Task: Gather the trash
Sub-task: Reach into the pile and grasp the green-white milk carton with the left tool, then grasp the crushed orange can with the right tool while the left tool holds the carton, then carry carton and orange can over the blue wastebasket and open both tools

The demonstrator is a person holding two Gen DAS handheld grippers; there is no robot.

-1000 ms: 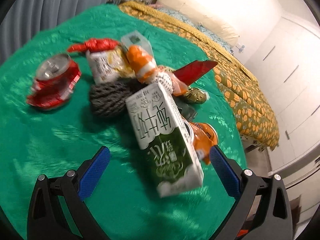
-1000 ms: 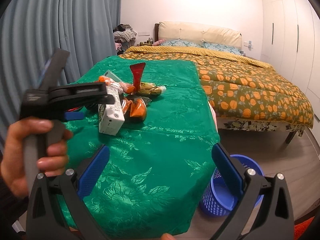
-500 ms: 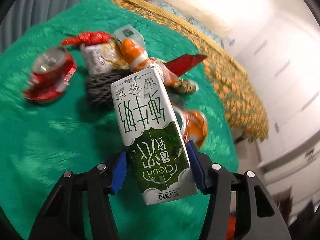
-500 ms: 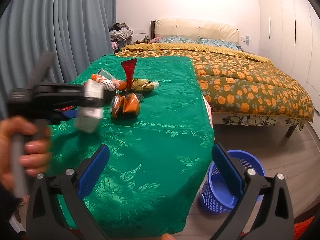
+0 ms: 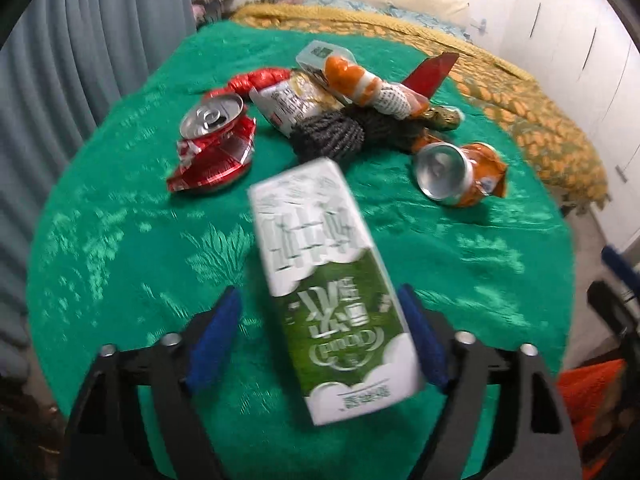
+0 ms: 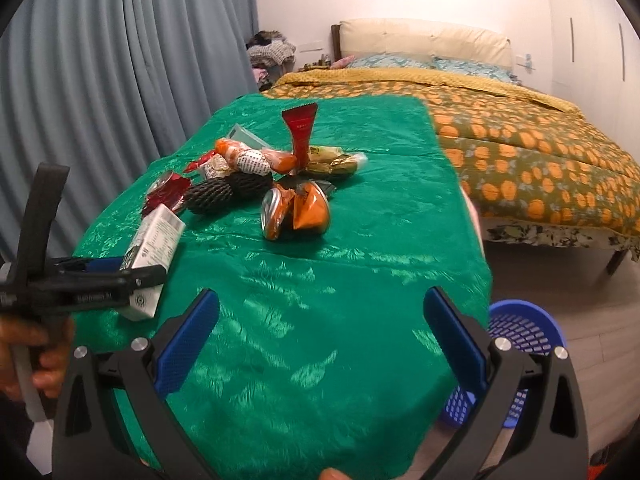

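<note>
A green-and-white milk carton (image 5: 328, 292) is blurred and tilted between my left gripper's (image 5: 316, 336) jaws, which are opening. The left pad stands clear of it and the right pad sits at its edge. In the right wrist view the carton (image 6: 156, 236) leans out over the green cloth (image 6: 320, 280) from the left gripper (image 6: 132, 276), held by a hand. My right gripper (image 6: 320, 332) is open over the cloth with nothing between its fingers. Beyond lie a crushed red can (image 5: 216, 148), a crushed orange can (image 5: 452, 176), a black foam net (image 5: 328, 136) and several wrappers (image 5: 360, 80).
A blue mesh basket (image 6: 520, 328) stands on the floor past the cloth's near right corner. A bed with an orange-patterned cover (image 6: 540, 152) lies to the right, and grey curtains (image 6: 100, 80) hang on the left.
The left jaws closed on the carton half a second ago and have since spread apart. The carton was drawn back from the trash pile toward the near edge and now tilts.
</note>
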